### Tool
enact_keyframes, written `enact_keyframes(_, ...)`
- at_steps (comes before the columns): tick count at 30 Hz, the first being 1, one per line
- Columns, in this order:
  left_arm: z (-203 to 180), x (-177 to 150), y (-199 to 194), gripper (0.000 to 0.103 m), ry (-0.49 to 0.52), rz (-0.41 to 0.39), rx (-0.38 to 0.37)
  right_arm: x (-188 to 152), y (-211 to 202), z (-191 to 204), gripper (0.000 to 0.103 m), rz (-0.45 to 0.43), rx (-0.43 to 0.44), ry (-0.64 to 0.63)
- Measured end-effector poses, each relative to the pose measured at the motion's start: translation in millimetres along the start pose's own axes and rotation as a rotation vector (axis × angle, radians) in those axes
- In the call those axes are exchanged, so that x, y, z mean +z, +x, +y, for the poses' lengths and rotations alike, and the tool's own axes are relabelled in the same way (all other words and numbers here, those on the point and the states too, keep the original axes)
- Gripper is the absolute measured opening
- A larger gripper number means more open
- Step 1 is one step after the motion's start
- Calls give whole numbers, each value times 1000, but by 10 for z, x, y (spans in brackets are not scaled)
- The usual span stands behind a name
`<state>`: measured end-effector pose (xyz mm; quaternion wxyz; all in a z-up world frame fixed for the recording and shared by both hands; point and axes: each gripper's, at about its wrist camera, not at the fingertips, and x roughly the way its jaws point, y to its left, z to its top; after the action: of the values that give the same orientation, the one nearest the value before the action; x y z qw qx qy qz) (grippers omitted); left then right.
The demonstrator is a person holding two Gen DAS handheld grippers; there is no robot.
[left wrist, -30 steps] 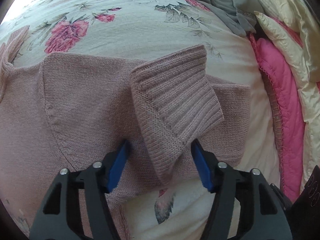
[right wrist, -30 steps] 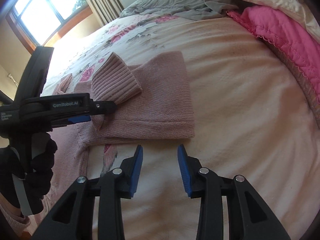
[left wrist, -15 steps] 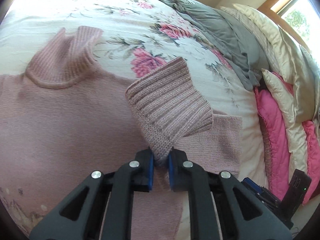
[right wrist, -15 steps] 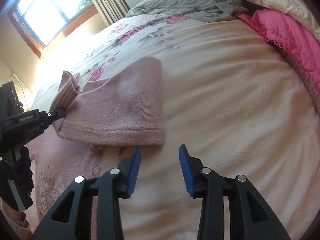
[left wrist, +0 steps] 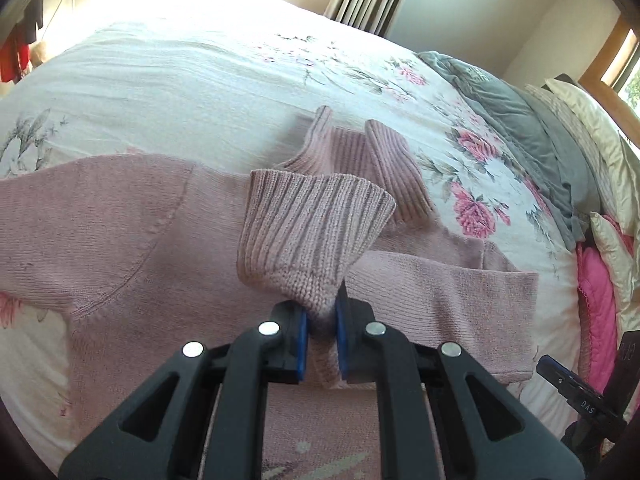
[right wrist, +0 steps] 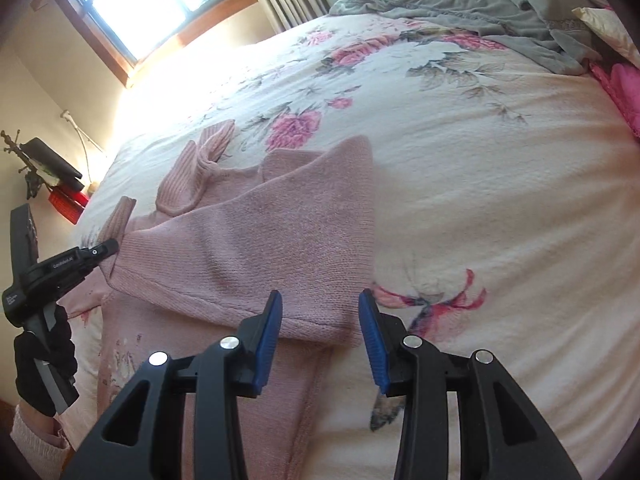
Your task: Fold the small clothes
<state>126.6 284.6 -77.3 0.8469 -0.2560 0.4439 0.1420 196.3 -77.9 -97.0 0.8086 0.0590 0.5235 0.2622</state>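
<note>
On the floral bedspread (left wrist: 200, 80) the pink sweater (left wrist: 120, 240) lies flat, my left gripper (left wrist: 321, 340) pinching its ribbed cuff (left wrist: 312, 228), right gripper (right wrist: 320, 336) gaping empty; a tug could drag the sleeve crooked.

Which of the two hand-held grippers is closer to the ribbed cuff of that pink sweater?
Left. The left hand-held gripper is clamped on the ribbed cuff. The right hand-held gripper hangs open over the folded sleeve's other end.

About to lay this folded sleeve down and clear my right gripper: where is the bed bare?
Bare bedspread lies right of the pink sweater, up to the grey blanket and pink quilt. Crowded: the sweater's chest, where the left gripper pinches the sleeve cuff near the collar.
</note>
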Motion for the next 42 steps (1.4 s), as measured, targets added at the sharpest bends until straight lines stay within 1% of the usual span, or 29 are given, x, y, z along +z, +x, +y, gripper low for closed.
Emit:
enact_keyframes(2,126,-19,4,9,0,-20,15,22,132,147,40,15,17,-25)
enact_keyframes(3,184,-30,48,10,3,-13,23,31,207,191,40,27,21,-30)
enact_keyframes(5,327,-86,198,10,-15,33,33,33,384,202,41,67,6,-3)
enact_keyframes(7,476,-156,372,11,-38,89,45,22,574,151,41,113,-30,24)
enact_keyframes(8,559,-185,416,12,-56,101,41,14,614,120,41,115,-31,37)
enact_keyframes(11,761,-239,316,20,-113,77,-5,9,618,116,41,116,-33,51)
enact_keyframes(12,810,-257,254,25,-119,65,0,15,598,140,41,116,-40,46)
enact_keyframes(13,845,-272,191,31,-120,52,16,13,561,170,41,113,-49,40)
enact_keyframes(15,880,-291,51,33,-109,11,61,-1,474,262,45,99,-71,8)
enact_keyframes(17,849,-296,-69,33,-83,-24,105,-37,420,349,52,85,-98,-29)
enact_keyframes(18,818,-296,-114,33,-67,-38,122,-54,421,385,53,87,-106,-44)
enact_keyframes(19,782,-293,-128,37,-57,-41,126,-71,440,412,54,93,-118,-57)
enact_keyframes(20,763,-284,-110,40,-54,-30,121,-92,463,428,54,96,-134,-65)
enact_keyframes(21,761,-280,-61,44,-63,0,129,-106,488,434,54,100,-143,-69)
enact_keyframes(22,790,-274,9,45,-89,44,154,-112,507,430,55,103,-145,-64)
enact_keyframes(23,850,-285,72,45,-133,81,151,-115,511,418,55,103,-145,-54)
enact_keyframes(24,920,-309,108,45,-184,101,115,-117,512,420,56,100,-140,-48)
enact_keyframes(26,1037,-345,179,45,-248,129,81,-104,517,414,59,102,-130,-43)
enact_keyframes(29,1167,-316,297,45,-302,137,38,-99,541,399,60,109,-129,-42)
enact_keyframes(31,1264,-276,335,43,-362,133,-20,-98,548,393,60,109,-129,-43)
enact_keyframes(34,1359,-226,363,43,-441,125,-72,-100,571,392,63,109,-127,-40)
enact_keyframes(35,1382,-217,367,43,-467,124,-81,-101,581,400,64,110,-129,-43)
enact_keyframes(36,1416,-206,376,39,-495,138,-74,-100,589,410,65,110,-131,-47)
enact_keyframes(37,1445,-198,385,38,-527,148,-78,-99,600,424,66,111,-134,-53)
enact_keyframes(38,1468,-206,370,37,-551,156,-73,-100,607,436,67,112,-135,-58)
enact_keyframes(39,1477,-225,340,35,-563,169,-48,-102,612,444,67,112,-137,-62)
enact_keyframes(40,1485,-255,290,35,-574,175,-36,-103,615,448,67,112,-139,-65)
enact_keyframes(42,1510,-336,153,35,-596,169,-42,-111,605,443,67,111,-135,-65)
